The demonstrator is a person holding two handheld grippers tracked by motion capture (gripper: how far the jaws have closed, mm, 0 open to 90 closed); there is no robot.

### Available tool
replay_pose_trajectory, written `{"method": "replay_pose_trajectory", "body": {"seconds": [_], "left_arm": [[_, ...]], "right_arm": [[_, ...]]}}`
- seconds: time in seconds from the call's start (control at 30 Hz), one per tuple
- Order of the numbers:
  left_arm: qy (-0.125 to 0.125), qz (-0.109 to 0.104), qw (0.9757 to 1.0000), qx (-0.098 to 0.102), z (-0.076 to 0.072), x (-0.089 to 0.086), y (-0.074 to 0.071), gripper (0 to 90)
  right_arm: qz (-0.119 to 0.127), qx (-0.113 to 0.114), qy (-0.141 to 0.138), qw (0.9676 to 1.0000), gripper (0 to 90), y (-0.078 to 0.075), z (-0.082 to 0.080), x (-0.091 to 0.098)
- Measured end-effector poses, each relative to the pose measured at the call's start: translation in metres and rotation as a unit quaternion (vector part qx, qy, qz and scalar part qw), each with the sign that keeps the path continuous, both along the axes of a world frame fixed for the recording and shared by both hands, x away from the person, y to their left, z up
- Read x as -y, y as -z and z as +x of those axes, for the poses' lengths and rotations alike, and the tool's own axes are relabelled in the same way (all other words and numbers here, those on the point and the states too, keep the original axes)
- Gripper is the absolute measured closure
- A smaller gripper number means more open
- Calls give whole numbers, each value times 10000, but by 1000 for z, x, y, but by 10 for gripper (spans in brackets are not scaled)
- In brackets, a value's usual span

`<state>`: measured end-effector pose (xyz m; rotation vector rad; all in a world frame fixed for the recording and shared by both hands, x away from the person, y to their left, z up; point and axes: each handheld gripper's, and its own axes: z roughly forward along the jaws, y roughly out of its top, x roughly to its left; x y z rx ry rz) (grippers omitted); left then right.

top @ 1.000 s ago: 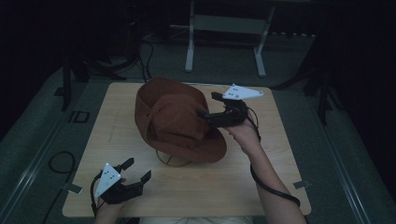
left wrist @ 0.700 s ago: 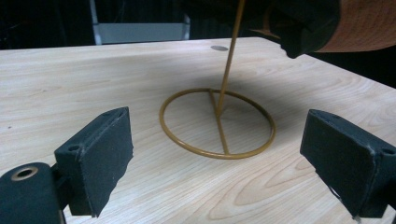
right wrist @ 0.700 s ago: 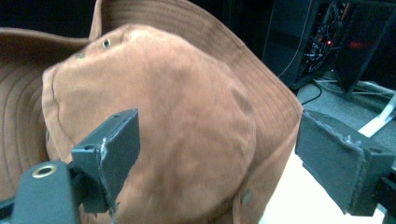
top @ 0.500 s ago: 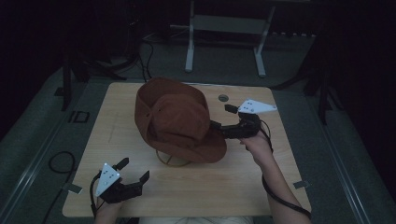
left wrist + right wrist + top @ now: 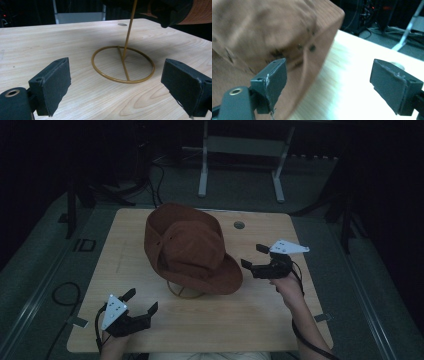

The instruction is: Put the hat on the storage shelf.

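A brown brimmed hat (image 5: 192, 249) is carried on a wire stand (image 5: 123, 63) at the centre of the tabletop (image 5: 260, 320). The right claw (image 5: 254, 256) is held wide open and empty, just right of the brim. The left claw (image 5: 141, 301) is likewise wide open and empty, near-left. The hat appears soft and light; the brim edge is probably the best hold, since the crown would crush.
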<state>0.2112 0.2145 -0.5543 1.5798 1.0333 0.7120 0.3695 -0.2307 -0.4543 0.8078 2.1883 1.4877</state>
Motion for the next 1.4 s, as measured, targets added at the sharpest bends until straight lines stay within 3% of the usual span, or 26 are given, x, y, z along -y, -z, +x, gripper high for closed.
{"method": "replay_pose_trajectory", "body": {"seconds": [0.27, 0.57, 0.83, 1.17, 1.27, 1.4], "left_arm": [[16, -34, 9999, -136, 3, 0, 3, 98], [-23, -1, 9996, -269, 7, -3, 7, 100], [-108, 34, 9994, -336, 9, -4, 9, 101], [-182, 2, 9991, -385, 10, -5, 11, 101], [-167, 23, 9991, -388, 10, -4, 11, 101], [-160, 43, 9990, -407, 10, -3, 11, 101]], "right_arm": [[-217, -283, 203, 9992, 144, 33, -2, 28], [-258, -491, 245, 9982, 144, 61, -13, 54], [-165, -560, 741, 9955, 144, 82, -26, 87], [-166, -685, 1264, 9895, 144, 100, -36, 120], [-174, -681, 1424, 9873, 144, 103, -36, 125], [-119, -596, 1486, 9870, 144, 103, -36, 126]]}}
